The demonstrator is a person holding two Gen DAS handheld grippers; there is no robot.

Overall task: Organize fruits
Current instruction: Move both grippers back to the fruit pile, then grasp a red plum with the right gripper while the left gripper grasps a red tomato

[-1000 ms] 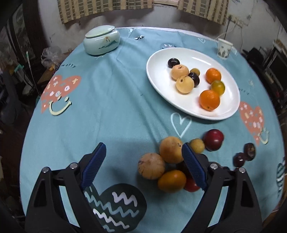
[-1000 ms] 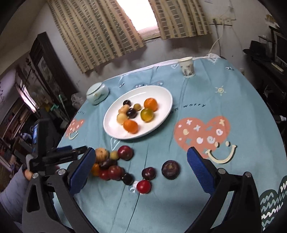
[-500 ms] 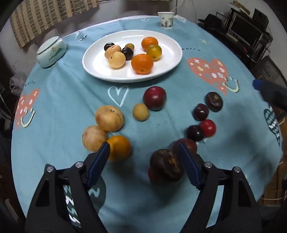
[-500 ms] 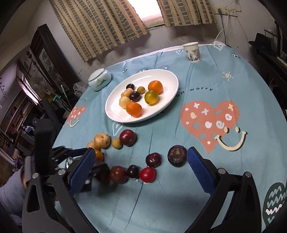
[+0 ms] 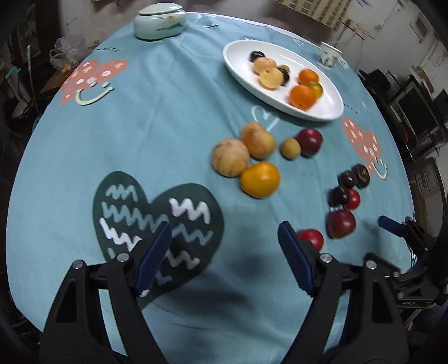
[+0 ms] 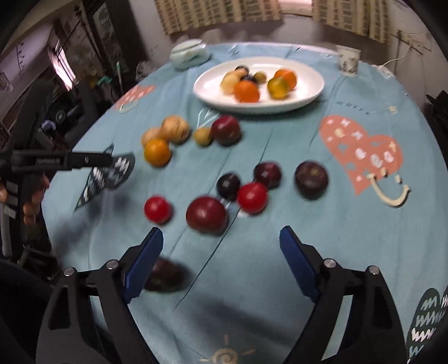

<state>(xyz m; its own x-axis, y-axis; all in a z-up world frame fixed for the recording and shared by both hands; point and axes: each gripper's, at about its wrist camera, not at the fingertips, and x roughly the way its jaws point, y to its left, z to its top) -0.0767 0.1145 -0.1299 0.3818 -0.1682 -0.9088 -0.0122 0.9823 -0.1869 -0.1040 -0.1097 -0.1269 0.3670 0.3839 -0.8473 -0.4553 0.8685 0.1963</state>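
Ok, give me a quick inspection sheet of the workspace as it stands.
Surface: round table, blue printed cloth.
Job's things: white plate holding oranges and small fruits; loose fruits on cloth, including orange, red plum, dark fruit.
Clutter: lidded ceramic jar; paper cup.
Grippers: left hand-held gripper open, empty; right hand-held gripper closing, nothing between the pads.
Cables: wire by the far wall, blurred.
Surroundings: curtains, dark furniture.

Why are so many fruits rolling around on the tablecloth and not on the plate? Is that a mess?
A bit, yes. The white plate holds only some fruit. A yellow-orange cluster and a red-purple cluster lie loose on the blue tablecloth, and one dark fruit sits apart near the right gripper. Nothing looks spilled or damaged.
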